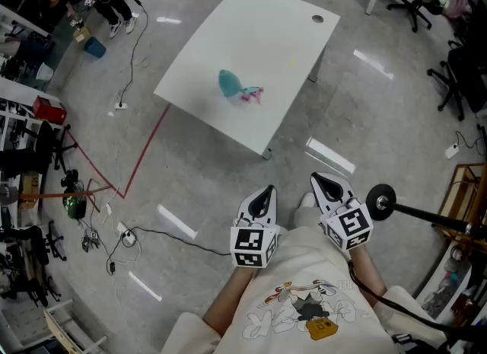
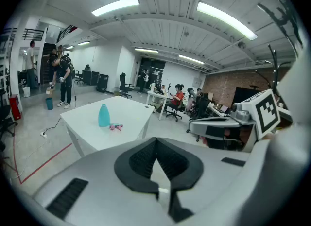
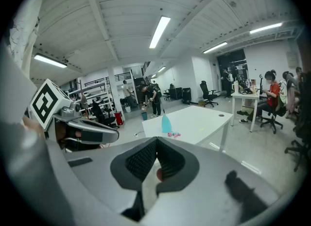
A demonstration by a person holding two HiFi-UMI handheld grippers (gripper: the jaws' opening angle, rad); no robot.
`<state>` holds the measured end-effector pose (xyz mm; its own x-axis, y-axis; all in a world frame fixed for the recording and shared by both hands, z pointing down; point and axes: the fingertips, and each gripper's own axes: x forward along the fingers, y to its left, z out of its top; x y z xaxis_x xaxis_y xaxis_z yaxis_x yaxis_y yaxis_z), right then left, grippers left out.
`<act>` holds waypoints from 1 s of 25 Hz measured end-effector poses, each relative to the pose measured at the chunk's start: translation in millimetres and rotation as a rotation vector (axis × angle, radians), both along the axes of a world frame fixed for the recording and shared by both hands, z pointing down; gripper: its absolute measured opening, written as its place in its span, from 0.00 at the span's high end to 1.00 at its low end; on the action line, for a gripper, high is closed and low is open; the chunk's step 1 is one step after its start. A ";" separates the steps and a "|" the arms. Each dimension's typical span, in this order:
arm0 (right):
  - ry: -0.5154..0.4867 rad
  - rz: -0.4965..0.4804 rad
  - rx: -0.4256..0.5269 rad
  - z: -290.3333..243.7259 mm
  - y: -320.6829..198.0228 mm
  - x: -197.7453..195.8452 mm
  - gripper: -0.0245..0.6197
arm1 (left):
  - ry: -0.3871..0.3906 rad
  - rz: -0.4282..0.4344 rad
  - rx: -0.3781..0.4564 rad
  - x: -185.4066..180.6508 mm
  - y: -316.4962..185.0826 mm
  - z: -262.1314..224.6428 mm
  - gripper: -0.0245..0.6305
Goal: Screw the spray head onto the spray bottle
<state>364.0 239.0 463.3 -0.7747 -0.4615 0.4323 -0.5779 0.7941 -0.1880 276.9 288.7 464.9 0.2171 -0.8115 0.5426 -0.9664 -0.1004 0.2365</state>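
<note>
Both grippers are pressed together with nothing between the jaws: left gripper (image 1: 264, 194) and right gripper (image 1: 326, 185), low by the person's shirt (image 1: 304, 299), well apart from the table (image 1: 266, 25). Step in hand, as I judge it, is the approach, with nothing grasped. Best to spread the jaws before reaching, one on the bottle (image 1: 228, 83) body, the other on the spray head (image 1: 253, 94), bottle kept upright. Pads (image 2: 138, 164) are black and ribbed, meeting in a V. Bottle is teal, smooth, a rounded cone, standing. Spray head is pink and small, lying just beside it. Table is white, flat and matte.
</note>
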 end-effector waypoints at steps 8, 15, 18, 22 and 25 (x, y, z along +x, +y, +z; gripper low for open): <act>-0.001 -0.009 -0.052 35.4 -64.1 19.2 0.95 | -0.009 -0.081 -0.041 6.4 -47.2 28.4 0.95; 0.059 0.032 -0.080 54.7 -106.8 -11.9 0.95 | 0.043 -0.084 -0.072 -45.3 -89.7 50.4 0.95; 0.079 0.122 -0.057 52.4 -155.2 -41.8 0.95 | 0.086 -0.060 -0.083 -85.8 -131.9 63.9 0.95; 0.087 0.156 -0.085 40.9 -209.9 -106.1 0.95 | 0.120 -0.020 -0.047 -154.5 -196.3 48.6 0.95; 0.104 0.166 -0.067 30.9 -242.9 -151.0 0.95 | 0.126 0.000 -0.008 -207.5 -238.8 36.7 0.95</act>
<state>213.0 -3.8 494.2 -0.6401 -0.5464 0.5402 -0.7188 0.6742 -0.1697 69.3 49.8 501.7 0.2843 -0.8071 0.5174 -0.9289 -0.0984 0.3570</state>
